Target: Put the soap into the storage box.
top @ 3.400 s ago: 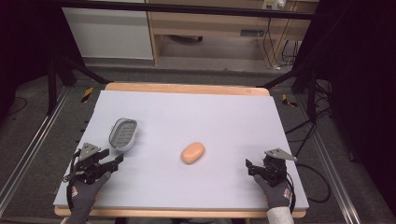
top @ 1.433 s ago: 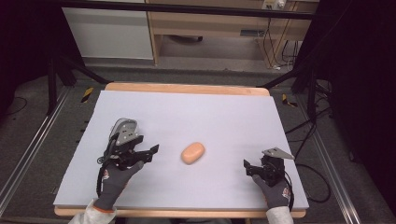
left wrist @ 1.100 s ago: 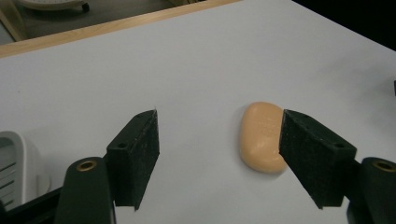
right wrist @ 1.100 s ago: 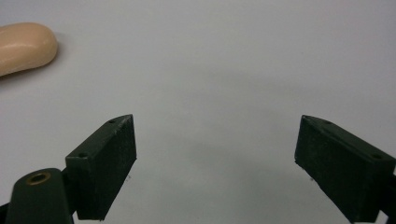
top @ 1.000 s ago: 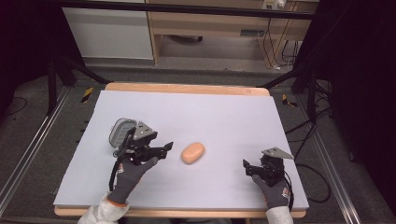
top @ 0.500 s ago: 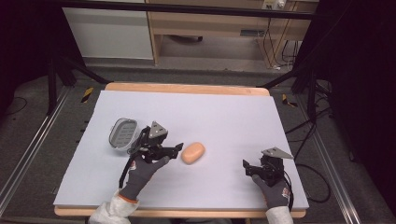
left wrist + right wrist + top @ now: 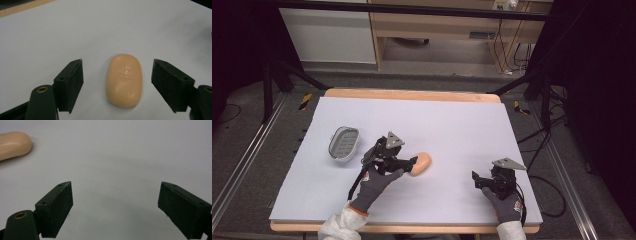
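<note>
Since the earlier frames, the left hand-held gripper (image 7: 412, 161) is advancing from beside the dish (image 7: 344, 143) to the soap (image 7: 421, 163), which is lying mid-bench (image 7: 452, 120). Its jaws are standing spread, one on each side of the soap, not touching it. The soap's long axis is running along the gripper's line of sight, so closing should pinch its short width. The right hand-held gripper (image 7: 475, 179) is resting well apart, jaws spread and empty.
</note>
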{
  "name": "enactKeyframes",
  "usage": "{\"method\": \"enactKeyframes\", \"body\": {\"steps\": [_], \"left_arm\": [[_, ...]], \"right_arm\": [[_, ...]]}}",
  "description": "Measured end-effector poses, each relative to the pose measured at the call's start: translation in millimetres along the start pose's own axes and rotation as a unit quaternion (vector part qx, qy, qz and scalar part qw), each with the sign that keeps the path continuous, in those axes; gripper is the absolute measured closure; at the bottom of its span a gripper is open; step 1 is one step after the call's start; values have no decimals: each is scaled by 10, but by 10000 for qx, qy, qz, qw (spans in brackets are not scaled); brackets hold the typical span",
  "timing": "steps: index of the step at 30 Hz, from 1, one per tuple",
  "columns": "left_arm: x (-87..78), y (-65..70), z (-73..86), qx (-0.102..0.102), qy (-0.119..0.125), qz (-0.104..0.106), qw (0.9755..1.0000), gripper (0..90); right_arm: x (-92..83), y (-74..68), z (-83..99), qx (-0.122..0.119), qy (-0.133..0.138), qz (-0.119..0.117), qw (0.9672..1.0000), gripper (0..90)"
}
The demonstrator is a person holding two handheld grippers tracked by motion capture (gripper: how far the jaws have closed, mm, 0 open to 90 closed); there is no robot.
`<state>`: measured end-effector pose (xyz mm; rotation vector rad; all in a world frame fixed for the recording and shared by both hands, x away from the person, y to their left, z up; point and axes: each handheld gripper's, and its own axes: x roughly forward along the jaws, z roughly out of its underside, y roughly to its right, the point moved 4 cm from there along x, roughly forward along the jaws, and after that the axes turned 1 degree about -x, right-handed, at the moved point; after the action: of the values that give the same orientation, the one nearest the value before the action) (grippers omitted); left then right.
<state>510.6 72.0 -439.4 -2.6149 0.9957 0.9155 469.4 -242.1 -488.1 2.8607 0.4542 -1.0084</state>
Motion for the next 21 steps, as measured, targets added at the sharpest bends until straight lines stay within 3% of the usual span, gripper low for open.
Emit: {"method": "enactKeyframes", "body": {"steps": [13, 21], "left_arm": [[182, 102, 11, 110, -235, 64, 9996, 239], [346, 155, 41, 236, -509, 48, 9984, 242]], "right_arm": [[-2, 4, -1, 15, -7, -24, 10000, 128], [3, 9, -1, -1, 7, -58, 10000, 128]]}}
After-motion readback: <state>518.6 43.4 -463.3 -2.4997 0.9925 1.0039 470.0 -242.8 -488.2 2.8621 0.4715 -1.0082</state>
